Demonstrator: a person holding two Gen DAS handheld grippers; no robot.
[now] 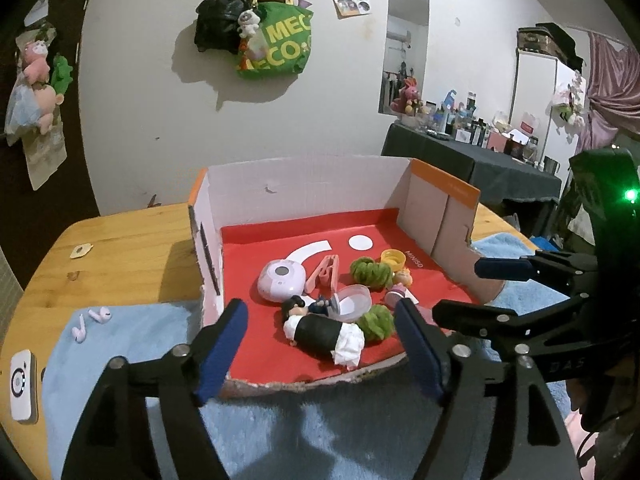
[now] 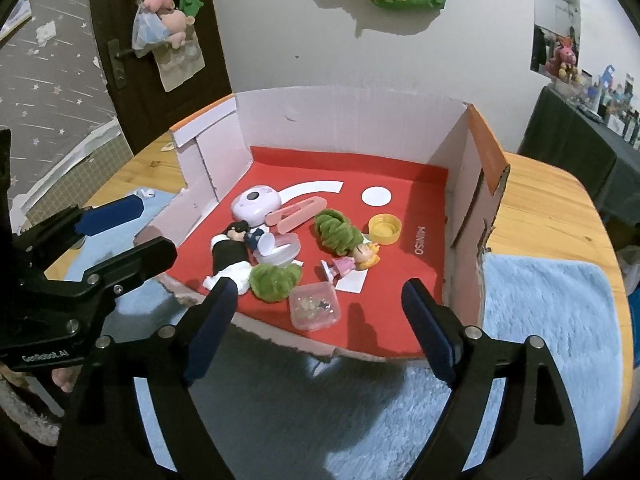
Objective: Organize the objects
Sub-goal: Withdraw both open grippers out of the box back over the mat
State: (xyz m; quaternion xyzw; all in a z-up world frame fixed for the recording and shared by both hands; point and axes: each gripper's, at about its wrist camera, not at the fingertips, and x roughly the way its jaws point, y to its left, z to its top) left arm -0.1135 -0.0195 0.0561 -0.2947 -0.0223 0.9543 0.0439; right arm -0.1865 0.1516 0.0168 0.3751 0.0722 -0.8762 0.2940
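Observation:
An open cardboard box (image 1: pixel 304 188) (image 2: pixel 344 120) with a red floor holds several small things: a lilac earbud case (image 1: pixel 278 280) (image 2: pixel 254 202), a pink clip (image 1: pixel 324 274) (image 2: pixel 296 216), two green fuzzy scrunchies (image 1: pixel 370 272) (image 2: pixel 274 278), a black-and-white figurine (image 1: pixel 320 332) (image 2: pixel 228 254), a yellow cap (image 2: pixel 384 229), a small doll (image 2: pixel 358 260) and a clear plastic case (image 2: pixel 315 306). My left gripper (image 1: pixel 320 344) is open and empty at the box's torn front edge. My right gripper (image 2: pixel 320 324) is open and empty just before that edge, above the clear case.
The box stands on a wooden table (image 1: pixel 120 240) over a light blue fluffy towel (image 2: pixel 548 304). Two lilac earbuds (image 1: pixel 90 320) lie on the towel at left, near a white device (image 1: pixel 22 384). A cluttered dark table (image 1: pixel 472 148) stands at the back right.

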